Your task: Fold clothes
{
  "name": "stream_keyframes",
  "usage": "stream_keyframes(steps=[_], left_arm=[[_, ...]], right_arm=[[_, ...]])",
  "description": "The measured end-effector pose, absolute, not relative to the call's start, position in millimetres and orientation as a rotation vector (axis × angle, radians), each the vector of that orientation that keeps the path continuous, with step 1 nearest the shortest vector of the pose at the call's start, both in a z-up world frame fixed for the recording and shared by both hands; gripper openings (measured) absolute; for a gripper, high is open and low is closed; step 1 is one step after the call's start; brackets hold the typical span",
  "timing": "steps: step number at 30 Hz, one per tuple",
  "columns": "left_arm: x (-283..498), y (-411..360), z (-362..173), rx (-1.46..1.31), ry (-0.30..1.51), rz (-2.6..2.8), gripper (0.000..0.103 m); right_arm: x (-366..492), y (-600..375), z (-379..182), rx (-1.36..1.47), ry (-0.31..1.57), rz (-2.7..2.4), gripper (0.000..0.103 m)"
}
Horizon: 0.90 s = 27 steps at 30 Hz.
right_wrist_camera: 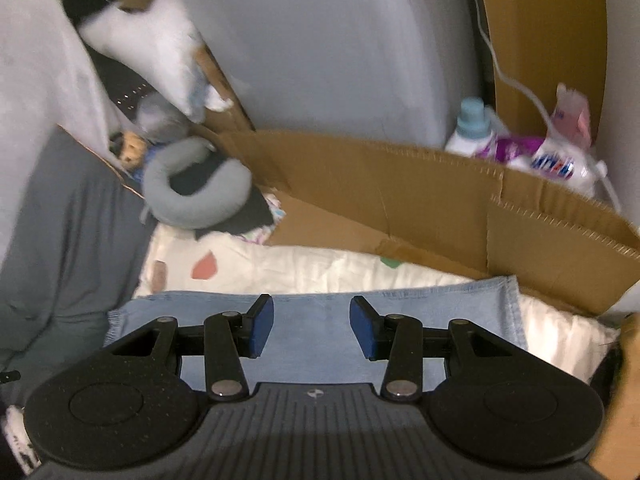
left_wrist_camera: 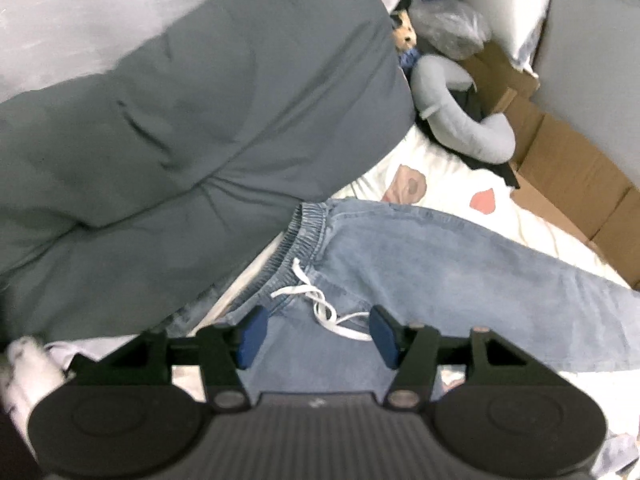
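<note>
The light blue jeans lie flat on the patterned bed sheet, waistband and white drawstring beside the grey duvet, leg hem by the cardboard box. Both tools hang above the denim, holding nothing: the left tool stands partly open over the drawstring, the right tool partly open over the leg. This looks like the pause between folds (one apparently made). Next, each tool must descend and pinch an edge.
</note>
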<state>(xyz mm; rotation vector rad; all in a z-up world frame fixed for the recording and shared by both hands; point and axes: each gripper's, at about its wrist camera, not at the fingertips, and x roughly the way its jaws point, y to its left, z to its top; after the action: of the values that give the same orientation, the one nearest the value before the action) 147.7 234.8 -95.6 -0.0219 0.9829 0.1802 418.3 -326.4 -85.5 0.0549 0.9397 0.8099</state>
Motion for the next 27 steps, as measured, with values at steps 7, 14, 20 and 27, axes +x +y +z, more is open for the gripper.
stream_keyframes(steps=[7,14,20,27], left_arm=[[101.9,239.9,-63.0,-0.063,0.969,0.210,0.060],[67.3,245.7,-46.4,-0.085,0.952,0.204,0.060],[41.8,256.2,-42.5,-0.129,0.936,0.198,0.060],[15.4,271.0,-46.8,-0.159,0.942,0.208,0.060]], right_arm=[[396.4,-379.4,-8.1,0.078,0.890,0.847,0.050],[374.6,-447.3,37.8,0.066,0.840,0.855,0.050],[339.0,-501.8,15.2,0.045,0.843,0.855,0.053],[286.1,-563.0,-48.7,0.162,0.902,0.791,0.054]])
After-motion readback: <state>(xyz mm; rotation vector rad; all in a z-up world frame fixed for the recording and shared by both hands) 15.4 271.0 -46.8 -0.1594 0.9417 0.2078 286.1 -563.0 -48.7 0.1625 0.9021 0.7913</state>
